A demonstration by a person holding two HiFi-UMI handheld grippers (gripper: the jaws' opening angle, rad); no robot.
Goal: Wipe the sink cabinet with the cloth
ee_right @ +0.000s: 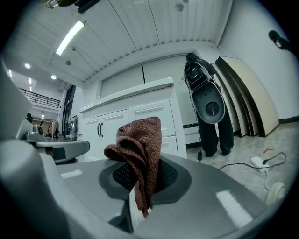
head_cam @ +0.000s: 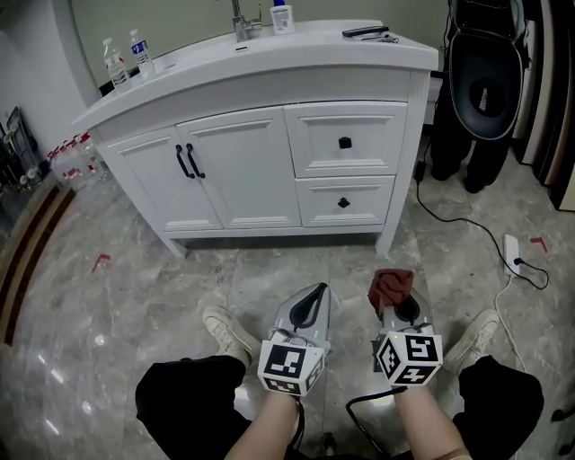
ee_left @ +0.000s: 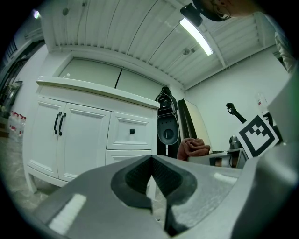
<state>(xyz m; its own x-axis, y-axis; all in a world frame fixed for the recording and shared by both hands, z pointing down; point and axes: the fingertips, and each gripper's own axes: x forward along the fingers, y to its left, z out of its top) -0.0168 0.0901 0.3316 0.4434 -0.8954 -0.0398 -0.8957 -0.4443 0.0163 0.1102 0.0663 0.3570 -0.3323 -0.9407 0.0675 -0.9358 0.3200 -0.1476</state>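
Observation:
The white sink cabinet (head_cam: 269, 162) stands ahead, with two doors, two drawers and black handles; it also shows in the left gripper view as the cabinet (ee_left: 84, 135) and in the right gripper view as the cabinet (ee_right: 140, 116). My right gripper (head_cam: 393, 295) is shut on a crumpled brown cloth (head_cam: 390, 286), which sticks up between its jaws as the cloth (ee_right: 138, 149). My left gripper (head_cam: 310, 298) is shut and holds nothing; its jaws meet at the tip (ee_left: 152, 175). Both grippers hang low over the floor, short of the cabinet.
Two water bottles (head_cam: 126, 58), a tap (head_cam: 241, 25) and a soap bottle (head_cam: 282, 16) stand on the countertop. A black stroller-like object (head_cam: 485, 81) stands to the right. A cable and power strip (head_cam: 514, 253) lie on the marble floor. My shoes (head_cam: 225, 331) flank the grippers.

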